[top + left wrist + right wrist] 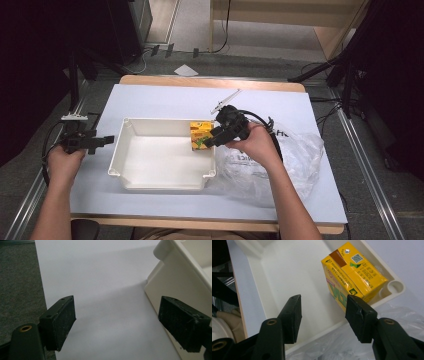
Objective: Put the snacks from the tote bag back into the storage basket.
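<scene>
Your right gripper (pixel 323 315) hung over the tray (pixel 161 183), jaws apart and empty. The carton (pixel 200 135) stood in the tray's far right corner. Your left gripper (pixel 117 322) waited left of the tray, jaws wide apart.

The yellow carton (pixel 352 275) has its lower front face hidden behind the right hand-held gripper (pixel 323 317), print too small to read. The white tray (pixel 180 277) runs off the frame's right edge. Lettering on the plastic bag (pixel 295 160) is partly covered by the hand.

yellow juice carton (pixel 352 277) | upright | tray's (pixel 150 122) far right corner
</scene>
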Available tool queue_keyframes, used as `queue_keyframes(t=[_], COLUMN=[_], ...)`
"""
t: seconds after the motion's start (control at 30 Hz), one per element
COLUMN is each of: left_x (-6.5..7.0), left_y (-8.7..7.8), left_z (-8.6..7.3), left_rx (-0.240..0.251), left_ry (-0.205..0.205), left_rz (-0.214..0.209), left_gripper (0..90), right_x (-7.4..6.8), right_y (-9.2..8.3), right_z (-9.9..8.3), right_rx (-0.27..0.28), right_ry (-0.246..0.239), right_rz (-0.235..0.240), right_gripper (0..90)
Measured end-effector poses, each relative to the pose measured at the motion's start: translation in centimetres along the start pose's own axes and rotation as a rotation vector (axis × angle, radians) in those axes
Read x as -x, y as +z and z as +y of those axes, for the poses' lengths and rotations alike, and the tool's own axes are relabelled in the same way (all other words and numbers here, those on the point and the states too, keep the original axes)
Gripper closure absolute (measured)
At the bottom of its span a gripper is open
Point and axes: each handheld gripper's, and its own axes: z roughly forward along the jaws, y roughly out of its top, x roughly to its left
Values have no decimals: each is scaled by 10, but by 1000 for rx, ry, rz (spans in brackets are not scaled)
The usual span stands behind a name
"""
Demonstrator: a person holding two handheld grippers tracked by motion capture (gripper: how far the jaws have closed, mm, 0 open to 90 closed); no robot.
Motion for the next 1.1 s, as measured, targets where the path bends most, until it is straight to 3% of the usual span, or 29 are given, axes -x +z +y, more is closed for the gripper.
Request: queue_keyframes(t=[0.3,0.6,0.77,1.1], left_x=[0,0,-1,0], left_y=[0,0,-1,0], left_z=[0,0,0,0], left_rx=[-1,-3,1,-4], left_ry=[1,3,-4,3], left_rz=[-1,0,1,0], left_gripper=[154,154,154,154], right_x=[10,21,31,45], right_y=[-14,-21,-27,-38], right_z=[-9,-18,-26,-37], right_rx=[38,61,66,104], right_ry=[33,60,66,76], right_rz=[-58,-81,-123,-141], right_gripper=[324,285,250,243])
